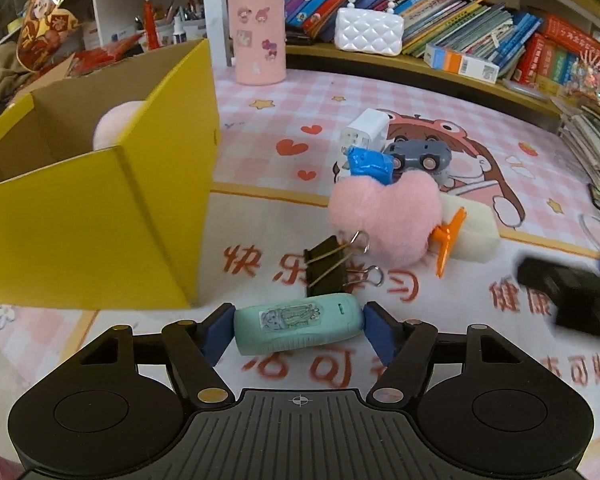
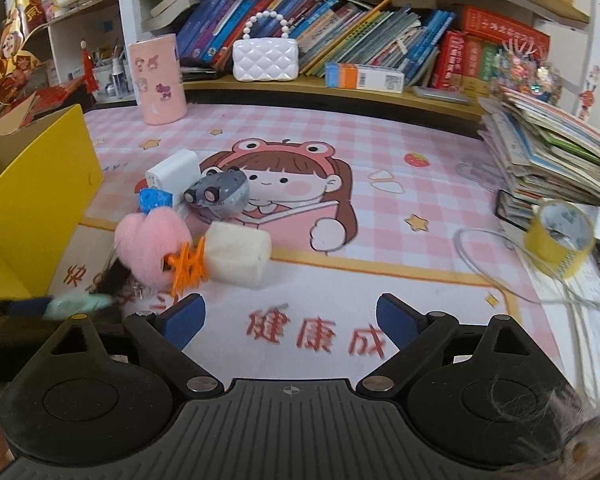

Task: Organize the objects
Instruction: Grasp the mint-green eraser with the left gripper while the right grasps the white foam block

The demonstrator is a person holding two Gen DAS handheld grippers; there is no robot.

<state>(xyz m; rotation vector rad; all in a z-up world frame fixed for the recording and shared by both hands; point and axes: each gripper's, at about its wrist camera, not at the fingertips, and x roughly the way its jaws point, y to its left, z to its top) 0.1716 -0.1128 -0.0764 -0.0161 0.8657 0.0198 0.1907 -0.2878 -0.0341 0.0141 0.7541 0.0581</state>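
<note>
My left gripper (image 1: pixel 298 330) is shut on a mint green case (image 1: pixel 298 327) with a sticker, held just above the mat beside the yellow box (image 1: pixel 100 208). A pink plush thing (image 1: pixel 116 122) lies inside the box. A pile sits ahead: black binder clip (image 1: pixel 326 266), pink fluffy heart (image 1: pixel 384 216), orange clip (image 1: pixel 448 238), white block (image 1: pixel 474 228), blue wrapped item (image 1: pixel 370 164), grey toy car (image 1: pixel 418 156), white charger (image 1: pixel 364 130). My right gripper (image 2: pixel 290 318) is open and empty over the mat, right of the pile (image 2: pixel 156 236).
A pink cylinder holder (image 1: pixel 256 36) and a white pearl-handled purse (image 1: pixel 368 30) stand at the back by a bookshelf. A stack of books (image 2: pixel 552 152), a yellow tape roll (image 2: pixel 558 236) and a white cable (image 2: pixel 500 272) lie at the right.
</note>
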